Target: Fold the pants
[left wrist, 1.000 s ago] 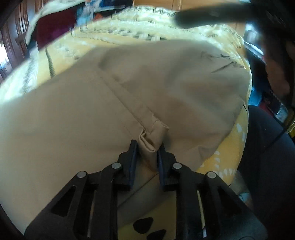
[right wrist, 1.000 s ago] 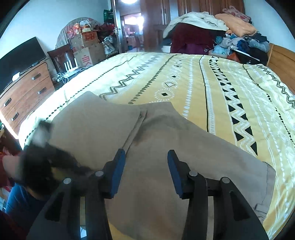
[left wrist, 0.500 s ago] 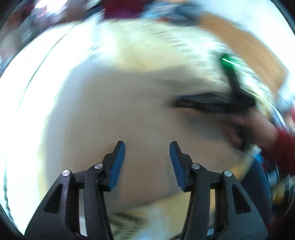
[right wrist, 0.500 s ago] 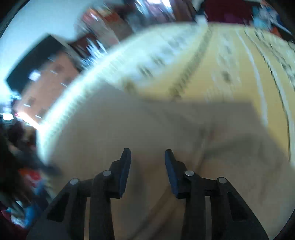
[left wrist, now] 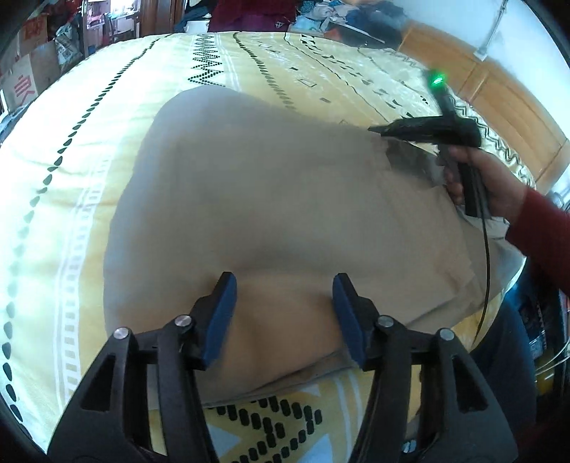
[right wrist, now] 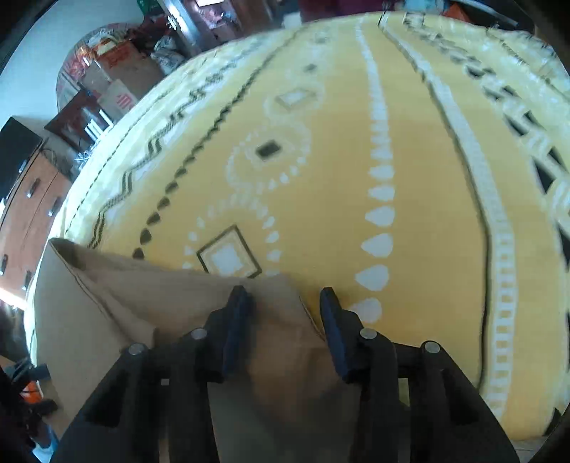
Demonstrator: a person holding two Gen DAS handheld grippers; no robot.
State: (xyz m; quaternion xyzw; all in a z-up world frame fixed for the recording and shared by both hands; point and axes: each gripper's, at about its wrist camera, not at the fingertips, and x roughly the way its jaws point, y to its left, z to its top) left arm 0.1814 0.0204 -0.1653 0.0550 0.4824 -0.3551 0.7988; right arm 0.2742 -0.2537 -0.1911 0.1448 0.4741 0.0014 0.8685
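Observation:
Beige pants (left wrist: pixel 270 199) lie spread on a yellow patterned bedspread (left wrist: pixel 71 178). My left gripper (left wrist: pixel 285 302) hovers over their near part with its jaws opening and nothing pinched between the blue pads. In the same view the right gripper (left wrist: pixel 388 130) sits at the pants' far right side, held by a hand (left wrist: pixel 495 185) in a red sleeve. In the right wrist view a corner of the pants (right wrist: pixel 117 320) lies between the fingers of my right gripper (right wrist: pixel 283 313). Its jaws are opening and the pads do not press on the cloth.
A wooden headboard (left wrist: pixel 498 99) runs along the bed's far right, with piled clothes (left wrist: pixel 320 14) beyond the bed. Cardboard boxes (right wrist: pixel 117 85), a dresser (right wrist: pixel 28 199) and a dark screen (right wrist: pixel 14 149) stand left of the bed. A cable (left wrist: pixel 486 267) hangs from the right gripper.
My left gripper let go of the folded pants edge it pinched, opened and swung across the cloth. My right gripper dropped to the pants' corner by the bare bedspread.

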